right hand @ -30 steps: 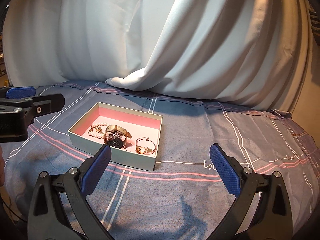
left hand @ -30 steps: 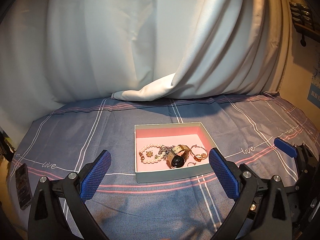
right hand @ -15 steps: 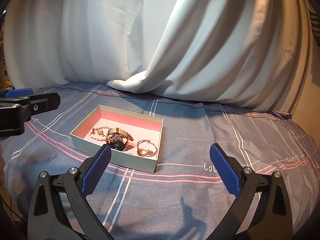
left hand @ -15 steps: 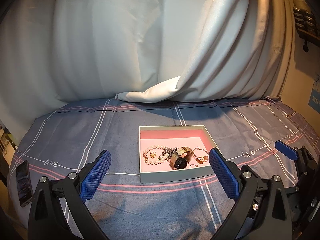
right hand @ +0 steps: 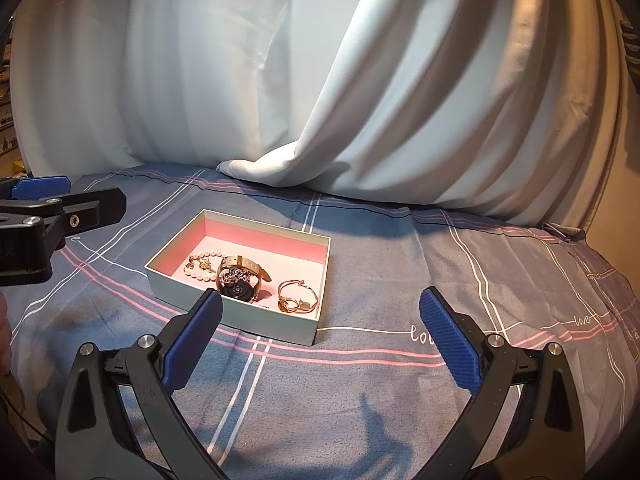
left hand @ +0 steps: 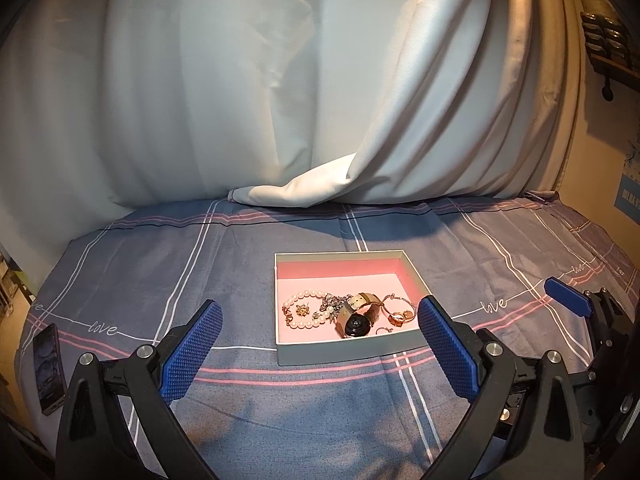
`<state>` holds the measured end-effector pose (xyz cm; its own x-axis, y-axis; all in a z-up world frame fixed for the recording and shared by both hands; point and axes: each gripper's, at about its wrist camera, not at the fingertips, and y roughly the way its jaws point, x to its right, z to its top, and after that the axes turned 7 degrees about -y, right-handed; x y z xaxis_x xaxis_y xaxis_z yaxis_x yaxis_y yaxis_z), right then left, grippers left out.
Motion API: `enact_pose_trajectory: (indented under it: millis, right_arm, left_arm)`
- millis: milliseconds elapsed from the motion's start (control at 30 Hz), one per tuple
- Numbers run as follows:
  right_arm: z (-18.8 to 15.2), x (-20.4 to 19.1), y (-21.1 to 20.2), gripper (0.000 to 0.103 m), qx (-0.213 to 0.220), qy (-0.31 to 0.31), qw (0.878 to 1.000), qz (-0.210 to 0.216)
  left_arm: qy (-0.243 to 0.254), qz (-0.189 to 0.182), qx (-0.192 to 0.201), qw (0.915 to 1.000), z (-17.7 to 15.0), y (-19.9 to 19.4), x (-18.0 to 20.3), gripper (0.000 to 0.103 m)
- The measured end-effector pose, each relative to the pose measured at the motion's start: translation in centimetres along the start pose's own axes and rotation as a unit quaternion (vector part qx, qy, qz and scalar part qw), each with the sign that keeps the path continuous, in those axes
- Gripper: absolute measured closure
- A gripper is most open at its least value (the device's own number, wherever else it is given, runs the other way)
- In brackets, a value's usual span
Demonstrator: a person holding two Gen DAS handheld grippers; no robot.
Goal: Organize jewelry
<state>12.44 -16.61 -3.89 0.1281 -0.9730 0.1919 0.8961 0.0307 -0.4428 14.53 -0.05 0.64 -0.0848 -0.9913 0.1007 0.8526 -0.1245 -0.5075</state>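
Left wrist view: my left gripper [left hand: 318, 334] has its jaws spread wide and empty, and the box [left hand: 348, 346] of jewelry sits on the bedsheet [left hand: 160, 264] just ahead, between the 2 fingers. Right wrist view: my right gripper [right hand: 320, 330] is likewise spread and empty; the box [right hand: 240, 314] lies ahead toward its left finger, watch [right hand: 239, 280] near the front wall.

Bedroom: checked bedsheet [left hand: 280, 420], draped white curtain [left hand: 240, 80].

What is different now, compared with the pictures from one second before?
Both tongs, left and right, drew back a little, so the box looks slightly smaller and farther. Nothing was gripped or released. Both remain open and empty; the watch, pearls and bangle lie in the box as before.
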Motion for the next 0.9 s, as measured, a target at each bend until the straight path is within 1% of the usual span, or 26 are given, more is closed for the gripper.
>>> enact_pose_trajectory:
  millis: [567, 700, 767, 900]
  right_arm:
    - [0.12, -0.12, -0.17, 0.006, 0.003, -0.001, 1.000, 0.004]
    - [0.24, -0.14, -0.14, 0.006, 0.004, -0.001, 1.000, 0.004]
    - [0.33, -0.17, -0.10, 0.006, 0.004, -0.002, 1.000, 0.005]
    - [0.36, -0.32, -0.15, 0.006, 0.003, -0.002, 1.000, 0.006]
  left_arm:
    - [0.001, 0.010, 0.003, 0.9999, -0.27, -0.22, 0.13, 0.006]
    - [-0.001, 0.007, 0.001, 1.0000, -0.26, -0.37, -0.07, 0.006]
    - [0.000, 0.015, -0.003, 0.9999, -0.25, -0.28, -0.04, 0.006]
    - [-0.010, 0.010, -0.011, 0.9998, -0.36, -0.17, -0.38, 0.006]
